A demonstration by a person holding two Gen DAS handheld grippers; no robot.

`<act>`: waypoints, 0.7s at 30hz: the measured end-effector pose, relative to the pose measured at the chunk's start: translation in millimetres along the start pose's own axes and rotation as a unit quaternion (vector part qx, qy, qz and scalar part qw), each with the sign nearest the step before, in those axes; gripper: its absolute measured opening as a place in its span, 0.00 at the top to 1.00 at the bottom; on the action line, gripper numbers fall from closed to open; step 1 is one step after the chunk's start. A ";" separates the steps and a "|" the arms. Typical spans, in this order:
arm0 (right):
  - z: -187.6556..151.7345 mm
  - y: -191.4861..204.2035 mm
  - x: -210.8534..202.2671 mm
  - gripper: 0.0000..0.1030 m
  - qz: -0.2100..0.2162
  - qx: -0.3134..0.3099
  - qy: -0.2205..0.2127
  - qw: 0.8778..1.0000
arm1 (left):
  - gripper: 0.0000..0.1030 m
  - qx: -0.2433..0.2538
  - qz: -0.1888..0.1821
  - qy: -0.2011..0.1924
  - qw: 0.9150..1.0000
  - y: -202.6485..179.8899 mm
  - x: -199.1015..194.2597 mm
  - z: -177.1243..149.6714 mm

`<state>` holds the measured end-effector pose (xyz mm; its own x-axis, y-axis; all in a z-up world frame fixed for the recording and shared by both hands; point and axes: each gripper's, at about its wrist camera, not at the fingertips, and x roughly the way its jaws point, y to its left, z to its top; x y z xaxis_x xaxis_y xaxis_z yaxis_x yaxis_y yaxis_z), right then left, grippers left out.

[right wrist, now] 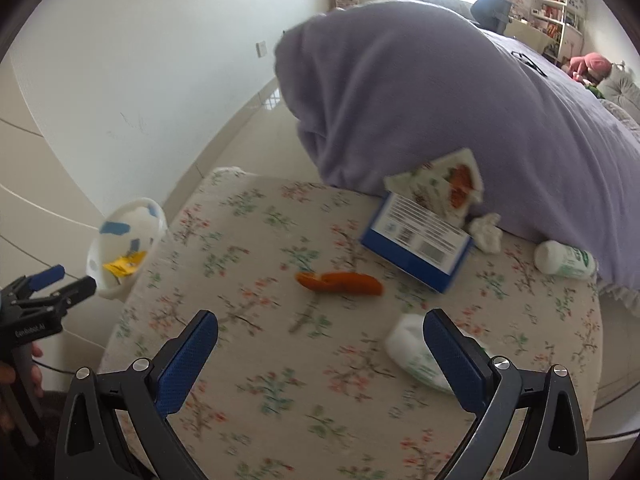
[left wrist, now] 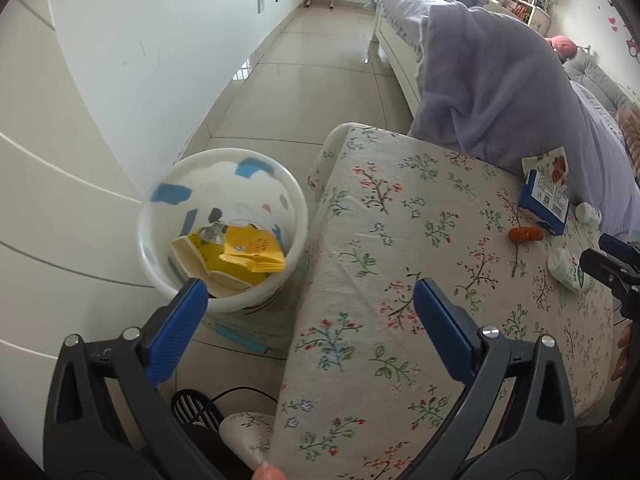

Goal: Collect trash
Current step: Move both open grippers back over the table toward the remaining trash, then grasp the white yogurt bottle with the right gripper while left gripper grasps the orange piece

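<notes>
Down on the floor to the left, hard against the table's side, stood the white bin (left wrist: 222,232), and it already had something in it: yellow wrappers (left wrist: 252,254) and a bit of pale card lying at the bottom. So part of the job looked done. The left claw (left wrist: 310,300) hung just above and beside the bin's rim, its blue pads spread wide with nothing between them.

The table (right wrist: 248,240) wore a flowered cloth, and the rest of the rubbish lay toward its right half. An orange scrap (right wrist: 339,282) sat near the middle. Behind it a blue box (right wrist: 416,244) lay tilted, with a torn printed packet (right wrist: 444,184) propped against the purple blanket (right wrist: 420,104), and a crumpled tissue (right wrist: 486,232) just beside the box. A small white bottle (right wrist: 564,260) lay on its side at the far right, touching the blanket's edge. A second white bottle (right wrist: 412,350) lay nearest, partly hidden behind the right pad of the right claw (right wrist: 320,334), which was also wide open and held nothing, poised low over the cloth.

By my reckoning most of it was yet to be gathered, six pieces or so on the table, and the near bottle or the orange scrap seemed the likeliest next pick
</notes>
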<state>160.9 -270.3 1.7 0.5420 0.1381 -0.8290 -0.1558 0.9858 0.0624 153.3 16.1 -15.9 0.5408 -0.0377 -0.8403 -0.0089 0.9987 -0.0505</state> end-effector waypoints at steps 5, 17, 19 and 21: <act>-7.1 -39.8 3.3 0.00 -0.021 -0.004 0.029 0.999 | 0.01 0.018 -0.004 -0.013 1.000 -21.9 2.1 2.5; -21.5 -74.3 44.6 0.00 -0.060 -0.010 0.120 0.991 | 0.01 0.066 -0.004 -0.007 0.998 -67.4 19.4 7.8; -23.2 -71.4 51.6 0.00 -0.079 -0.029 0.131 0.988 | 0.01 0.075 -0.005 -0.005 0.997 -74.2 21.4 8.9; -25.6 -67.9 58.9 0.01 -0.099 -0.048 0.142 0.984 | 0.01 0.087 -0.008 -0.001 0.996 -82.2 24.7 10.7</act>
<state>182.2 -331.5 -65.6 0.3187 -0.1014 -0.9424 -0.1549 0.9753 -0.1573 176.4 -66.6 -26.7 0.5408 -0.0534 -0.8394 0.1459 0.9888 0.0311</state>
